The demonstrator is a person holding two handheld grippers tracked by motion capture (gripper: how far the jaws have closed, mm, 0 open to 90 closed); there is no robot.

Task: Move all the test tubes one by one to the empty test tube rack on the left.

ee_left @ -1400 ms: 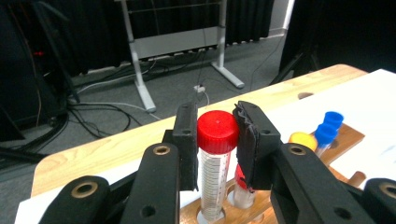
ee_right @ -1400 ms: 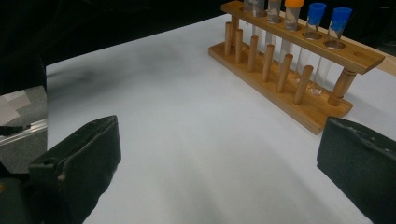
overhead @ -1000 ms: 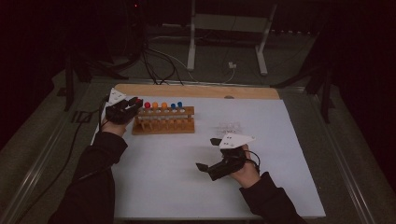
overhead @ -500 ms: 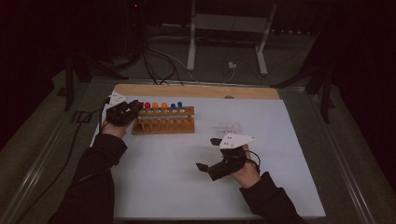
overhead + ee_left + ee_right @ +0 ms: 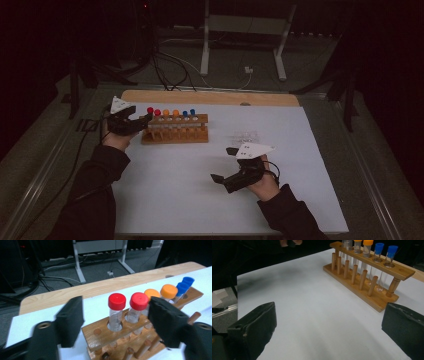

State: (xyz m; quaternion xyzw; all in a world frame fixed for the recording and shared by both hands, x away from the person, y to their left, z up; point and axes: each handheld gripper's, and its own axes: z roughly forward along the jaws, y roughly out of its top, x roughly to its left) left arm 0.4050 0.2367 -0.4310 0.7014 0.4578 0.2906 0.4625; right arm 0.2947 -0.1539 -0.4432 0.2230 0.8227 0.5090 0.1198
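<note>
Opening left tool (image 5: 113, 322) astride red-capped tube (image 5: 116, 312), graduation marks unreadable, right tool (image 5: 329, 332) wide.

My high camera sits above my side and looks forward and down on the whole table (image 5: 310, 165). My left gripper camera looks from very close at the rack (image 5: 140, 325) and its red caps. My right gripper camera looks low across the table from farther off. All three see the rack.
</note>
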